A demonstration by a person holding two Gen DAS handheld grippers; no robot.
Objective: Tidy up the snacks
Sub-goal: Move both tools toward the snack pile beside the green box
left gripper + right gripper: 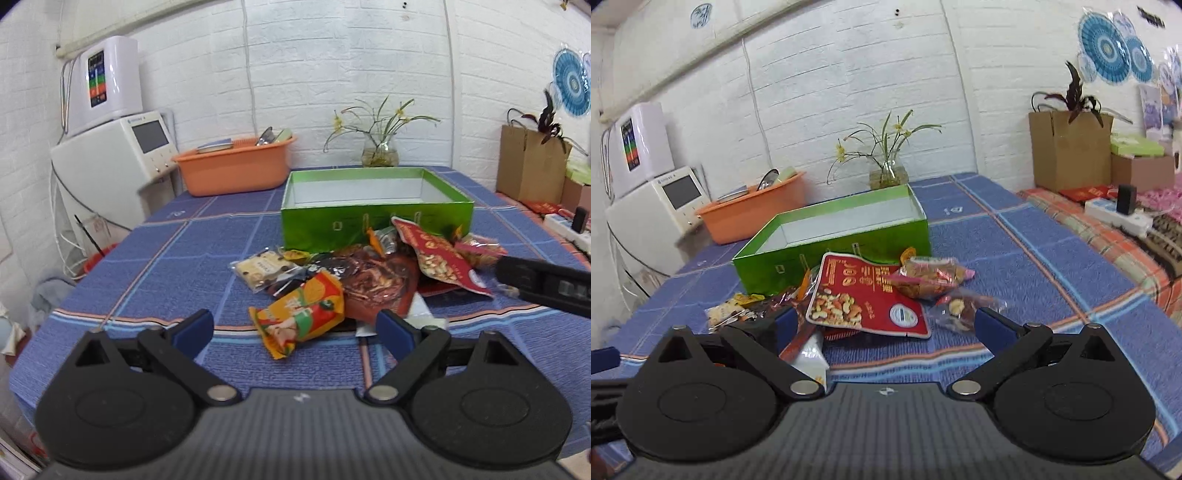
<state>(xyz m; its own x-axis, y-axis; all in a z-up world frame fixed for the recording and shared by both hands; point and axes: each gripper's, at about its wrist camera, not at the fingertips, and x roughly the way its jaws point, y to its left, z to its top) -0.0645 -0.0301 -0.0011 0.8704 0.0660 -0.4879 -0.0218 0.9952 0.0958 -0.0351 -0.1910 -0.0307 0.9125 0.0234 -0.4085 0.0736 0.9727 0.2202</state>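
Note:
An open green box (373, 225) (827, 251) stands on the blue checked tablecloth, its white inside bare. A heap of snack packets lies in front of it. In the left wrist view an orange packet (303, 314) lies just beyond my left gripper (295, 328), which is open and holds nothing. A red nut pouch (439, 258) (864, 295) leans on the pile. My right gripper (886, 325) is open around the near edge of that pouch, pads apart from it. Its finger (543, 280) shows at the right of the left wrist view.
An orange basin (236, 166) (753, 214) with utensils sits at the back left beside white appliances (110, 147). A glass vase with a plant (380, 147) (886, 170) stands behind the box. Cardboard boxes (1067, 151) and a power strip (1119, 218) are at the right.

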